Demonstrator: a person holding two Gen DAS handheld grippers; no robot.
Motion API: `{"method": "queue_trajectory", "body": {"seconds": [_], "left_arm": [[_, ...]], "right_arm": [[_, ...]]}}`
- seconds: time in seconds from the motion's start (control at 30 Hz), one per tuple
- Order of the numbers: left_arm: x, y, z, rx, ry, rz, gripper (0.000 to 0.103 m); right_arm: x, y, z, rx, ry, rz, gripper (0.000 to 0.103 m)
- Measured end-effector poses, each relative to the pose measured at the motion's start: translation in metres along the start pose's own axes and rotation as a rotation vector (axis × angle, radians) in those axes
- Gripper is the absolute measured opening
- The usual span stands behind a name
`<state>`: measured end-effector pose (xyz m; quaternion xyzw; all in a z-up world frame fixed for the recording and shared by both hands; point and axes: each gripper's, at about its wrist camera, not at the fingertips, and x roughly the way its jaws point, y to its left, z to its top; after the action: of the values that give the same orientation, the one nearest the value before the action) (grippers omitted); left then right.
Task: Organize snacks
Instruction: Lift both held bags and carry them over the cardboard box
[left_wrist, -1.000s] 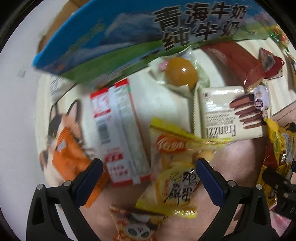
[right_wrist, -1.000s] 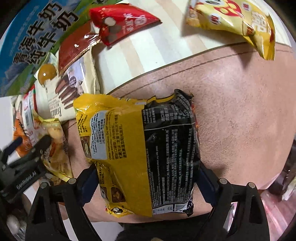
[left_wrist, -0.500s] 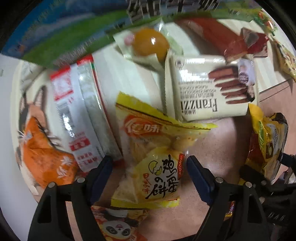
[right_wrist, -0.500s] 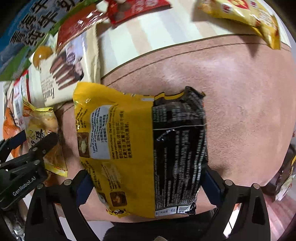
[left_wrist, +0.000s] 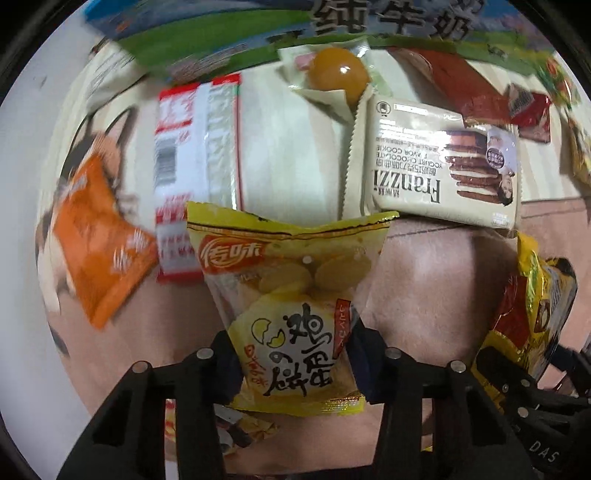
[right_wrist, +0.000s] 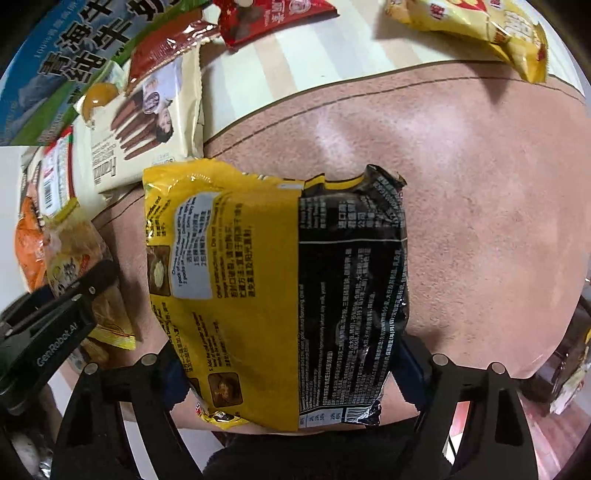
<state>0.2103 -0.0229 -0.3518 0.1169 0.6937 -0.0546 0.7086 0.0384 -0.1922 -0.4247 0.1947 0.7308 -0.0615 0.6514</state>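
The egg-cookie bag (left_wrist: 291, 325), low in the left frame's centre, looks light, crinkly and crushable, and the left gripper (left_wrist: 295, 363), jaws just closing, pinches its lower half; the right gripper (right_wrist: 291, 363) clamps a noodle pack (right_wrist: 280, 295).

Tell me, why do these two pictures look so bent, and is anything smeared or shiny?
Both views are fisheye, so edges bow inside a black ring. Left wrist view: the orange packet and milk carton are motion-smeared, the yellow egg-cookie bag stays sharp. Right wrist view: glare whitens the brown mat and the black-and-yellow bag.
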Motion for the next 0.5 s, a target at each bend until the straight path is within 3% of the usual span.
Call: {"method": "queue_trajectory", "body": {"seconds": [0.2, 0.4, 0.5], "left_arm": [[-0.015, 0.002, -0.034, -0.085, -0.018, -0.027, 0.043], [-0.05, 0.034, -0.033, -0.084, -0.076, -0.046, 0.043], [-0.04, 0.033, -0.024, -0.064, -0.036, -0.072, 0.044]], "right_arm": [[-0.018, -0.006, -0.011, -0.046, -0.048, 0.04, 0.09], [-0.058, -0.011, -0.024, -0.103, -0.123, 0.072, 0.09], [-0.066, -0.004, -0.025, -0.156, -0.127, 0.044, 0.09]]}}
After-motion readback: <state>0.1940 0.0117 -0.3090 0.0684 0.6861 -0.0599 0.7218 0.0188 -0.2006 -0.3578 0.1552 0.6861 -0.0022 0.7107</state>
